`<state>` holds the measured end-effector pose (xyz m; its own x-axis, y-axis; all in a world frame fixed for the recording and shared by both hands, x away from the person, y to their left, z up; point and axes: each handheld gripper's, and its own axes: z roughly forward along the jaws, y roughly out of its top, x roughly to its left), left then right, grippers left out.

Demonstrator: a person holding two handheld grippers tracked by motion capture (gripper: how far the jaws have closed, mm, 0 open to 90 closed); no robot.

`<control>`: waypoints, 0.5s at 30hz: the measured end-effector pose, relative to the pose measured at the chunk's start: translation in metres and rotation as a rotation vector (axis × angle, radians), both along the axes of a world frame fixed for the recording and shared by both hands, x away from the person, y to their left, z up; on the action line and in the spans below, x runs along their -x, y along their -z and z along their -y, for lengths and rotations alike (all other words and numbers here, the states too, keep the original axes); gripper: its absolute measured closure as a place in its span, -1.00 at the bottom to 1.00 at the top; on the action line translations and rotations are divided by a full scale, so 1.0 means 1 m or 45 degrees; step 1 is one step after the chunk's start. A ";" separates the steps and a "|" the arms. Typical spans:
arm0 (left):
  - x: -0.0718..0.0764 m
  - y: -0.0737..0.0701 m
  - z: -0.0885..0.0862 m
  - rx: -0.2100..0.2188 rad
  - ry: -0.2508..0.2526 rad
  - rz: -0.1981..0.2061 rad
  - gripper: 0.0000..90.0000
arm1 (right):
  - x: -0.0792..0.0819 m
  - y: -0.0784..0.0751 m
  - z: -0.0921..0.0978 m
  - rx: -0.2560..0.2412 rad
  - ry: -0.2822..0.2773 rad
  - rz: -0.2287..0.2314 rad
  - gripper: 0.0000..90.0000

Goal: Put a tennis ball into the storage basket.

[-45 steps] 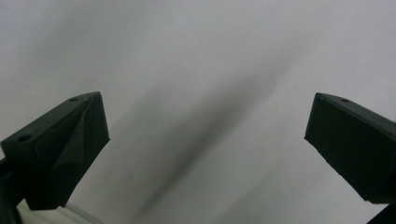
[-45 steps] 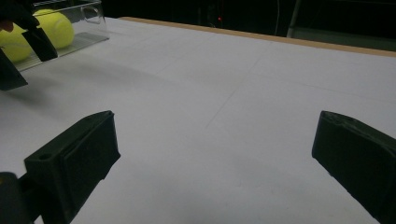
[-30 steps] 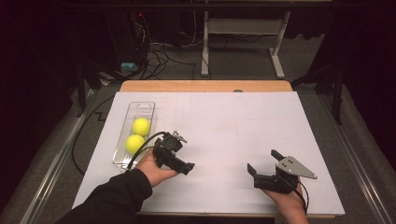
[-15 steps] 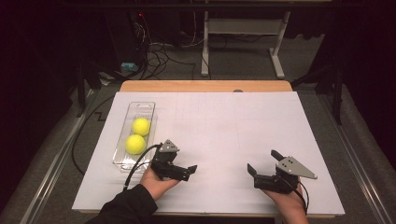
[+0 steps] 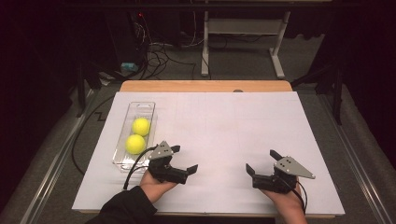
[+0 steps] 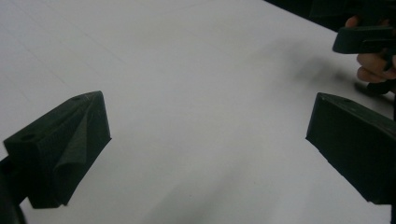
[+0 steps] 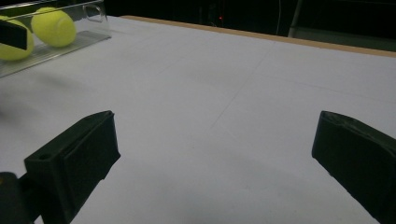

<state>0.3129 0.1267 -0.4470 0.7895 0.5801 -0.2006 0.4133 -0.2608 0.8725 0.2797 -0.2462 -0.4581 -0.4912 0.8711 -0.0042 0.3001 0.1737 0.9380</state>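
Clear tray (image 5: 123, 161) holding two tennis balls (image 5: 136, 144) (touching), left gripper (image 5: 183, 158) beside

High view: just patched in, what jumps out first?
Two yellow-green tennis balls stand out, lying in a clear tray on the left of the white table. Near the front edge, the left tongs and right tongs both rest open, holding nothing.
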 end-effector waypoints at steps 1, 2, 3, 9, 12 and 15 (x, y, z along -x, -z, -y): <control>0.001 -0.002 -0.002 0.008 0.007 0.011 -0.97 | 0.000 0.000 0.001 -0.003 0.009 -0.001 -1.00; 0.002 -0.003 -0.003 0.014 0.006 0.023 -0.97 | 0.000 0.000 0.002 -0.005 0.014 -0.002 -1.00; 0.003 -0.005 -0.005 0.023 0.010 0.035 -0.98 | 0.000 -0.001 0.002 -0.005 0.016 0.002 -1.00; 0.008 -0.013 -0.017 0.058 0.014 0.046 -1.00 | 0.004 -0.008 0.008 -0.031 0.036 0.027 -1.00; 0.014 -0.016 -0.024 0.076 0.004 0.078 -1.00 | 0.007 -0.012 0.013 -0.050 0.056 0.048 -1.00; 0.015 -0.018 -0.029 0.087 -0.010 0.105 -1.00 | 0.009 -0.015 0.018 -0.059 0.068 0.060 -1.00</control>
<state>0.2982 0.1560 -0.4289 0.8004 0.5736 -0.1741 0.3408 -0.1966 0.9194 0.2703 -0.2638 -0.4435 -0.4445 0.8957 0.0146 0.2634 0.1151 0.9578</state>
